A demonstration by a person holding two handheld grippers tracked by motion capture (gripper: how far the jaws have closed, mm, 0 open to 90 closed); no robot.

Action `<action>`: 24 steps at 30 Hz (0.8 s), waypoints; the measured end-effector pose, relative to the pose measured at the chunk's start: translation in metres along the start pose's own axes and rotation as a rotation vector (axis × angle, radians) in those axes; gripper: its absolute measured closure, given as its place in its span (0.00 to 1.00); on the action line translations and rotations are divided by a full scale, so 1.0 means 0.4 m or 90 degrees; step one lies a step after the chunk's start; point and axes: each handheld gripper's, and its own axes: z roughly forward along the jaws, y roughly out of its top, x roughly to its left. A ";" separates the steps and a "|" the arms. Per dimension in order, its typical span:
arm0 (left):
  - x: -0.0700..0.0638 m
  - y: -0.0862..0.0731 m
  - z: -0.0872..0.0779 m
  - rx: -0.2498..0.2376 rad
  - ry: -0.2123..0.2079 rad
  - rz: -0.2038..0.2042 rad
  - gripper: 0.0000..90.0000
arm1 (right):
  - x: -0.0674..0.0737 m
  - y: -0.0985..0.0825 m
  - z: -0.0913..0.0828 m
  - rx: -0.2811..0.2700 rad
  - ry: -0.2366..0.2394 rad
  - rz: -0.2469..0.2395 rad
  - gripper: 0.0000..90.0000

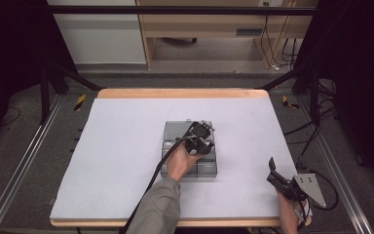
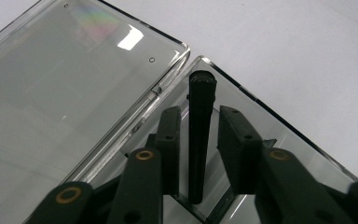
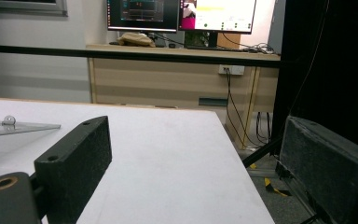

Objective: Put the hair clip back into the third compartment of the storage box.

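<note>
Tabletop (image 1: 126, 146) carries a clear case (image 1: 175, 130) at centre. The left gripper (image 2: 199, 135) hangs directly over it, its slightly parted jaws flanking without pressing a black pen (image 2: 200, 140) lying lengthwise between them. The right gripper (image 3: 191, 154) gapes empty, well apart. No legible writing.

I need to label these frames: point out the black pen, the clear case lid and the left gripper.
black pen (image 2: 199, 135), left gripper view, mid barrel.
clear case lid (image 2: 74, 84), left gripper view, flat panel.
left gripper (image 2: 199, 140), left gripper view, between its jaws.
</note>
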 end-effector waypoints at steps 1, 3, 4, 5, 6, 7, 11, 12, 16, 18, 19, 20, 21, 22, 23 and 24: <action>0.001 -0.001 0.000 0.000 -0.005 -0.002 0.73 | 0.000 0.000 0.000 0.000 0.000 0.000 0.10; 0.003 -0.001 -0.004 0.003 -0.010 -0.004 0.70 | 0.000 0.000 0.000 0.000 0.000 0.000 0.10; 0.002 -0.001 -0.004 0.004 -0.014 -0.006 0.66 | 0.000 0.000 0.000 0.000 0.000 0.000 0.10; 0.003 -0.001 -0.006 0.005 -0.012 -0.005 0.66 | 0.000 0.000 0.000 0.000 0.000 0.000 0.10; 0.004 -0.001 -0.006 0.008 -0.013 -0.007 0.61 | 0.000 0.000 0.000 0.000 0.000 0.000 0.10; 0.005 -0.001 -0.007 0.009 -0.017 -0.007 0.61 | 0.000 0.000 0.000 0.000 0.000 0.000 0.10; 0.006 0.000 -0.010 0.022 -0.023 -0.010 0.54 | 0.000 0.000 0.000 0.000 0.000 -0.001 0.10; 0.006 0.000 -0.010 0.023 -0.026 -0.009 0.52 | 0.000 0.000 0.000 0.001 0.000 -0.001 0.10; 0.004 0.002 -0.016 0.029 -0.032 -0.008 0.47 | 0.001 0.000 0.000 0.001 0.000 0.000 0.10; 0.003 0.003 -0.021 0.034 -0.036 -0.010 0.45 | 0.000 0.000 0.000 0.001 0.000 -0.001 0.10; 0.003 0.003 -0.021 0.034 -0.036 -0.010 0.45 | 0.000 0.000 0.000 0.001 0.000 -0.001 0.10; 0.003 0.004 -0.027 0.033 -0.041 -0.006 0.45 | 0.000 0.000 0.000 0.001 0.000 -0.001 0.10; 0.003 0.004 -0.027 0.033 -0.041 -0.006 0.44 | 0.000 0.000 0.000 0.001 0.000 -0.001 0.10; 0.001 0.005 -0.033 0.033 -0.040 -0.004 0.44 | 0.000 0.000 0.000 0.001 0.000 -0.001 0.10; 0.000 0.006 -0.036 0.033 -0.040 -0.003 0.44 | 0.000 0.000 0.000 0.001 0.000 -0.001 0.10; -0.001 0.007 -0.042 0.033 -0.041 -0.001 0.44 | 0.000 0.000 0.000 0.001 0.000 -0.001 0.10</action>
